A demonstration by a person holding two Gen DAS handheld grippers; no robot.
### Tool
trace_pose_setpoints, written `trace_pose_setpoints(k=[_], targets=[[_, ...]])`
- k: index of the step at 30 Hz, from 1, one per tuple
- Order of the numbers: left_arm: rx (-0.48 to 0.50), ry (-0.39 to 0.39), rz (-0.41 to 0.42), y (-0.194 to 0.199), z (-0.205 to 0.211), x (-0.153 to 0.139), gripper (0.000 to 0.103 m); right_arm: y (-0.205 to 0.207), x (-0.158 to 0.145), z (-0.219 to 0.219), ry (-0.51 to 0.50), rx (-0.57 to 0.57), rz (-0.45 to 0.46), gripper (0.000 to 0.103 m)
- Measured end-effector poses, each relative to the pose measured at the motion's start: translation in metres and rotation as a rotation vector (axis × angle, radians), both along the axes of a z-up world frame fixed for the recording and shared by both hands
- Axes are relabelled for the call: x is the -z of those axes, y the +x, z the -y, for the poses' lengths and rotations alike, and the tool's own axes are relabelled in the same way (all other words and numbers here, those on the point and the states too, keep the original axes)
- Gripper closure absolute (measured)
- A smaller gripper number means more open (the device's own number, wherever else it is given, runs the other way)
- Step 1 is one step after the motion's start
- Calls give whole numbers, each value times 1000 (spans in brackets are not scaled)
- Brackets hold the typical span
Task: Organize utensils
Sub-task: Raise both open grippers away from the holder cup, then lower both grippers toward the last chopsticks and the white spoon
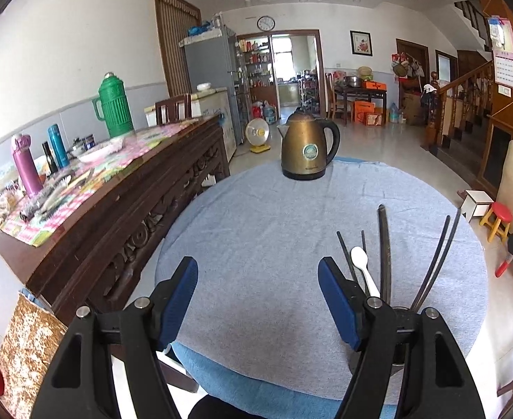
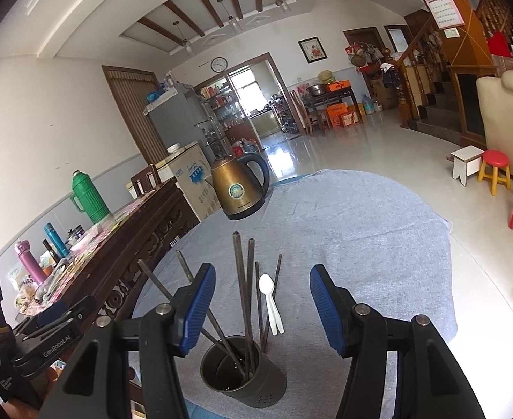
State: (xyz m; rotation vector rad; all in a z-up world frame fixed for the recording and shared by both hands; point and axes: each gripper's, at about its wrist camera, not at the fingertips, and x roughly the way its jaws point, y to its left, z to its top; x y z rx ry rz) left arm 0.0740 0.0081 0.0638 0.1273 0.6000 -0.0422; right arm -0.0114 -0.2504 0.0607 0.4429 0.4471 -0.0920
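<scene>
Both grippers spread, empty. Right gripper [image 2: 261,309] above dark metal cylindrical holder [image 2: 244,372]; white plastic spoon [image 2: 269,300] lies on desk [image 2: 361,244] behind. Pinch handle, tip in upright.

Open grey cloth [image 1: 256,244] between left gripper [image 1: 258,300] and kettle [image 1: 307,148], no obstruction there. Kettle stands at the table's far edge, well apart. Right side is crowded: metal cup [image 2: 242,372] sits upright just below the right gripper [image 2: 262,309], chopsticks [image 2: 242,293] fanning up out of it into the gap between the fingers. White spoon [image 2: 270,302] and two more sticks lie flat just beside the cup. Carved sideboard [image 1: 124,209] flanks the table's left.
</scene>
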Motion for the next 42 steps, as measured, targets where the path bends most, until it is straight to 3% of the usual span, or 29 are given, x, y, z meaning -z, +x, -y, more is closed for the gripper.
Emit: trace_pose_setpoints(k=[13, 27, 33, 42], targets=[[-78, -46, -155, 46, -21, 44, 31, 22, 39, 30, 88, 52, -88, 43], [-112, 11, -317, 93, -14, 105, 31, 64, 111, 64, 200, 60, -243, 45], [-115, 42, -379, 119, -10, 132, 31, 102, 144, 74, 211, 8, -343, 52], [-135, 56, -430, 160, -23, 156, 31, 219, 180, 76, 234, -138, -491, 62]])
